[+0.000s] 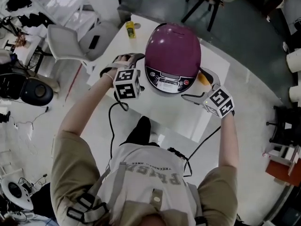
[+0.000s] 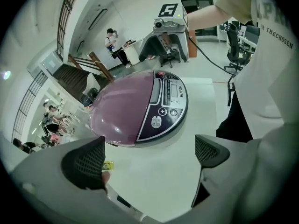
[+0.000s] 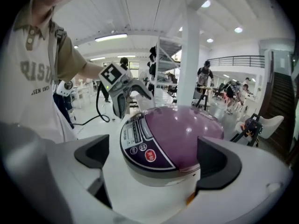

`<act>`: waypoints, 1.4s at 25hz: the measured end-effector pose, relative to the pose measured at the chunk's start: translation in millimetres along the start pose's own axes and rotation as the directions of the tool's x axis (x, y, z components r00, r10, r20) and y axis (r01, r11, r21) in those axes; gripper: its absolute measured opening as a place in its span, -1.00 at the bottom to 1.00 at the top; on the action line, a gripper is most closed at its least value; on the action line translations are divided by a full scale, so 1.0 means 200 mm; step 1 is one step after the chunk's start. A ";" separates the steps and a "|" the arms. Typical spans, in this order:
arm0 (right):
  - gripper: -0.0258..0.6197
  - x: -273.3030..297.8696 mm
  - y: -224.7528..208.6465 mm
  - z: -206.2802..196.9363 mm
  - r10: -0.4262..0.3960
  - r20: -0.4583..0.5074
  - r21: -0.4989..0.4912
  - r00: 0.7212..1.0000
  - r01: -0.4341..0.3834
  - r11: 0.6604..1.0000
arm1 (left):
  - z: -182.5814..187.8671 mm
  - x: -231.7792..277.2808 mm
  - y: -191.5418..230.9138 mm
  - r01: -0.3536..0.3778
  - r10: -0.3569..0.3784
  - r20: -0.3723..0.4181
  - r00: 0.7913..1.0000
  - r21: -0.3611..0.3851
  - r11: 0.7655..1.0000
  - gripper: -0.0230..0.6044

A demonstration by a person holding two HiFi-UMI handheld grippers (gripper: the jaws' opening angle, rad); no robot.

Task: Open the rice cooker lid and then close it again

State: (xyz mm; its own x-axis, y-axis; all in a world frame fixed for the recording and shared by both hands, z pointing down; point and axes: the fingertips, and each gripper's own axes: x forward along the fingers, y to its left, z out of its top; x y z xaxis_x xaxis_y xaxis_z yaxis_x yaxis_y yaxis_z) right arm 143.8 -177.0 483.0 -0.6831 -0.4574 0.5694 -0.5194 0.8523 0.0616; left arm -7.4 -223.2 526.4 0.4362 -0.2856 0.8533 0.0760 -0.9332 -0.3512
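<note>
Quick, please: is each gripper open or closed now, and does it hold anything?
Left gripper: open, holding nothing; the rice cooker lies ahead of it.
Right gripper: open, holding nothing.

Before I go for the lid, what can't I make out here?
Rice cooker back: head view, behind its own dome.
Control panel display readout: too small or blurred in every view.
Orange item beside the cooker: mostly hidden by right gripper.
Yellow item beyond the cooker: too small to identify.
</note>
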 end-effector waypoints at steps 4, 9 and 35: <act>0.81 -0.13 0.01 0.13 -0.106 0.151 0.037 0.983 0.101 0.994 | 0.08 -0.13 0.06 -0.115 0.123 0.092 0.988 -0.086 0.990 0.99; 0.79 -0.27 0.05 0.21 -0.254 0.287 0.102 0.923 0.235 0.967 | 0.17 -0.31 0.15 -0.368 0.419 0.205 0.885 -0.244 0.897 0.98; -0.78 -0.62 0.27 0.38 -0.717 0.459 0.408 0.525 0.593 0.695 | 0.32 -0.85 -0.13 -0.336 0.880 0.181 0.439 -0.876 0.347 -0.70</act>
State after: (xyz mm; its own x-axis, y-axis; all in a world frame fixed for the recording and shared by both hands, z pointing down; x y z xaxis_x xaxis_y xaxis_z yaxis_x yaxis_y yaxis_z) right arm 161.3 -92.7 352.6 -0.2215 -0.9676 -0.1213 -0.9750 0.2174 0.0458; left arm -26.0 -136.4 364.8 0.4204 -0.9074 -0.0042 -0.9052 -0.4190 -0.0708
